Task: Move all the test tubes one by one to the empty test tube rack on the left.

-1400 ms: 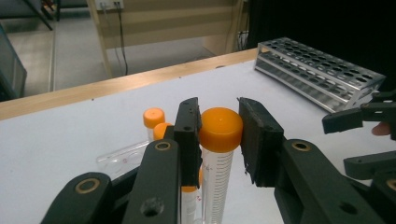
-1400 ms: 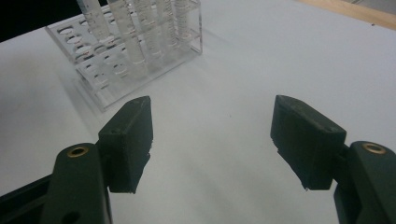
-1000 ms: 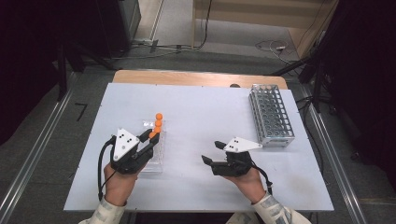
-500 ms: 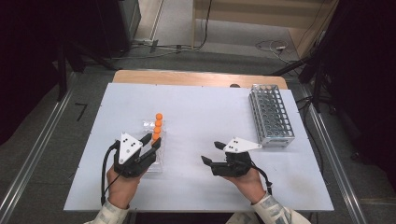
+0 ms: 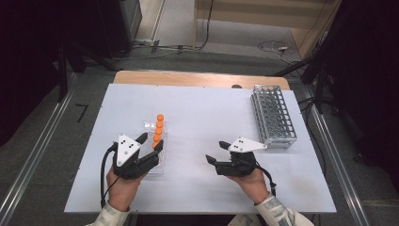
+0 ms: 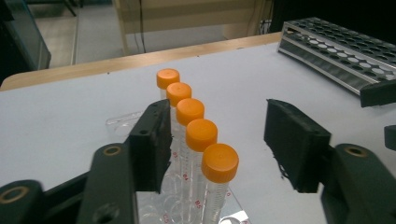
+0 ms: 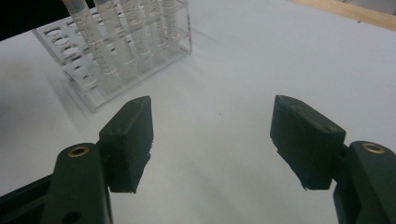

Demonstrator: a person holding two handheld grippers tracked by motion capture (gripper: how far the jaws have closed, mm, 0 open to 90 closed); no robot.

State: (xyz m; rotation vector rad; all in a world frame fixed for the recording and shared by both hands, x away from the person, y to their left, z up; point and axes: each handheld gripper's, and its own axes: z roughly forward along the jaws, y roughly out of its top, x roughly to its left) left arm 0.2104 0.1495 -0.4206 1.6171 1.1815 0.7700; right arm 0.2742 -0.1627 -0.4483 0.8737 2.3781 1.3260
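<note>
Tube (image 6: 218,182) bottoms cut off below

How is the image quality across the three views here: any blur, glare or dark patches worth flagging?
High view: evenly lit white table, dark surroundings, the metal tube rack a little soft. Left gripper view: the orange-capped clear tubes fairly sharp, the close black jaws softer. Right gripper view: the clear plastic rack throws a soft shadow, top left corner black, no harsh glare.

On the counter (image 5: 197,113): five capped tubes (image 5: 158,131) upright in a row in a clear rack (image 5: 154,165) at front left, beside the left tongs (image 5: 149,142); a metal rack (image 5: 273,116) at far right; right tongs (image 5: 210,158) between them, nearer the front.
</note>
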